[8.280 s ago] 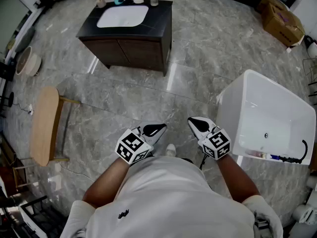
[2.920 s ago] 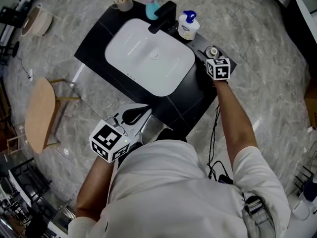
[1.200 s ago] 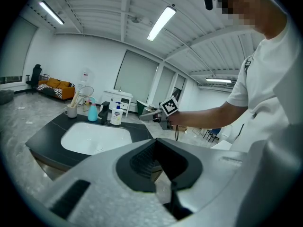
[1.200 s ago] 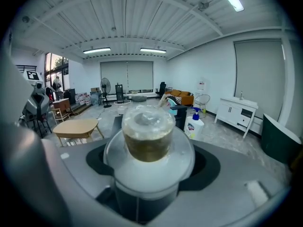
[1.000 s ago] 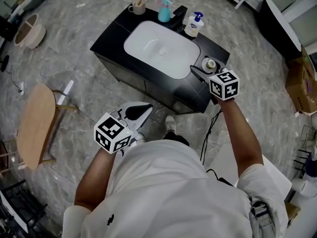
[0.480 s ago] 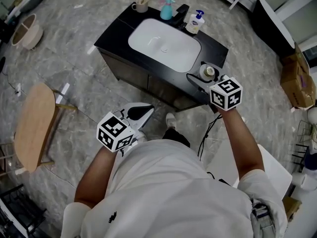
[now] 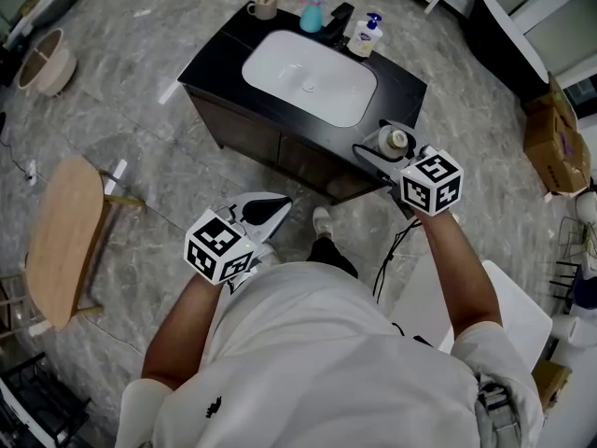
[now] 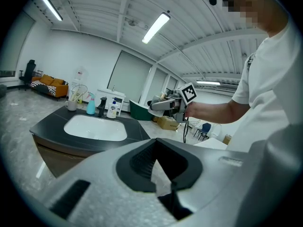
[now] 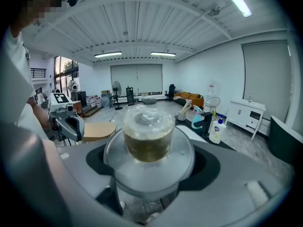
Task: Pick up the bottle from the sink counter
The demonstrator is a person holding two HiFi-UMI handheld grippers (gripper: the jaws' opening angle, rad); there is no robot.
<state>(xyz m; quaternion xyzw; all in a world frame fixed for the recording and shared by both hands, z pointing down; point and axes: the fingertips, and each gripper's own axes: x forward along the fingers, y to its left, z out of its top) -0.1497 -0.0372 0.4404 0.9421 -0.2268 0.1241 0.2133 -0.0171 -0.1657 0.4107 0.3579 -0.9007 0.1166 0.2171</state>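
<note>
Right gripper point(image 7: 376, 143) fingers clamped on bottle point(image 9: 148, 135), sink counter point(image 7: 394, 78) beyond fingertips; left gripper point(image 7: 272, 208) fingers together, pointing toward counter.

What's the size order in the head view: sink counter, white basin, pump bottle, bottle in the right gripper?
Sink counter
White basin
Pump bottle and held bottle in the right gripper look alike; the latter is nearer the camera, so unranked.
</note>
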